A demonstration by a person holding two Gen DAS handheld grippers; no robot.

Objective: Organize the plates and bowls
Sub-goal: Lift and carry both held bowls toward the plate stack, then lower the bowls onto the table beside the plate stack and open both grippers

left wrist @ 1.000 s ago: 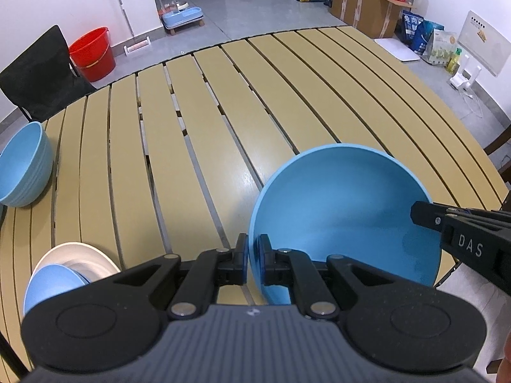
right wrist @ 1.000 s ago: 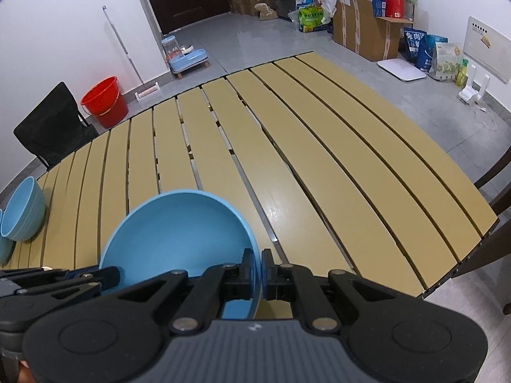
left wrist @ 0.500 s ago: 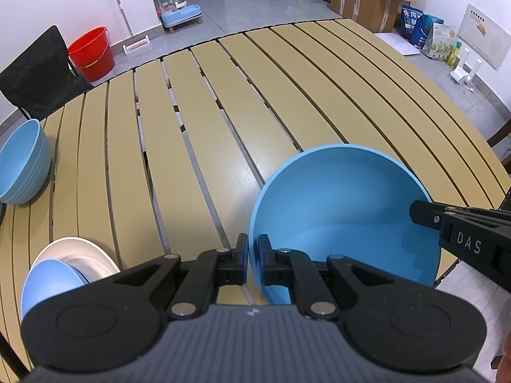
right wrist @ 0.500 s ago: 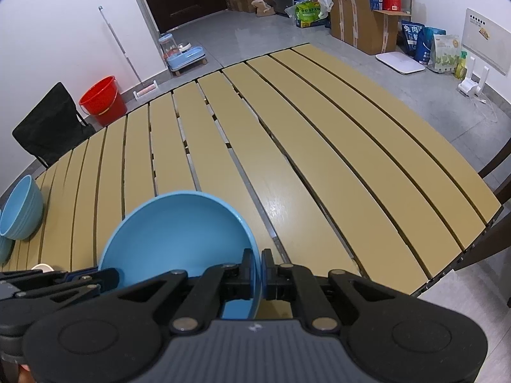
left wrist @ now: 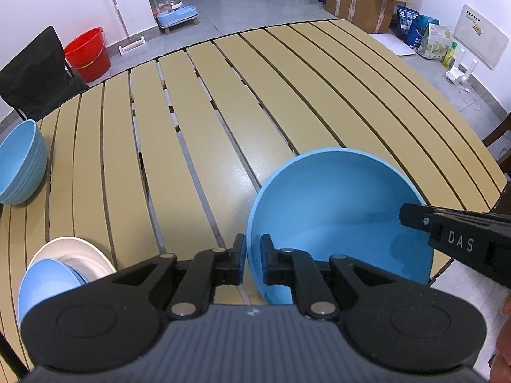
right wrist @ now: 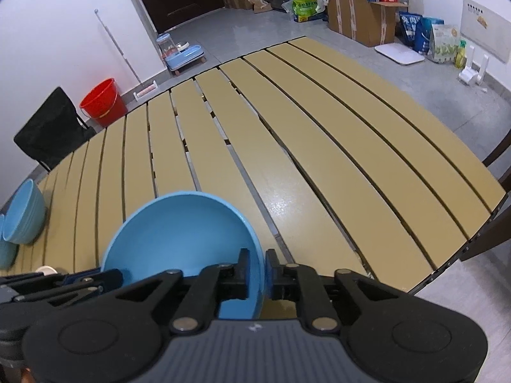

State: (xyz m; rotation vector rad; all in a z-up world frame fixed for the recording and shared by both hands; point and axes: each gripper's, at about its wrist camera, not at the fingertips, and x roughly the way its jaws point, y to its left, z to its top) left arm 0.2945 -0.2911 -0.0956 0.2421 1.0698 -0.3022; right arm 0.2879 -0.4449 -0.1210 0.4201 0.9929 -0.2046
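Black gripper (left wrist: pixel 253 260), blue-padded jaws, silver screws

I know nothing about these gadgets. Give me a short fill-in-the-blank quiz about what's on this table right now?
1. The big bowl between the two tools is coloured ____.
2. The left tool straddles the bowl's ____.
3. At the near left, a small blue plate lies on a ____ plate.
4. The bucket on the floor is ____.

Missing words: blue; rim; white; red
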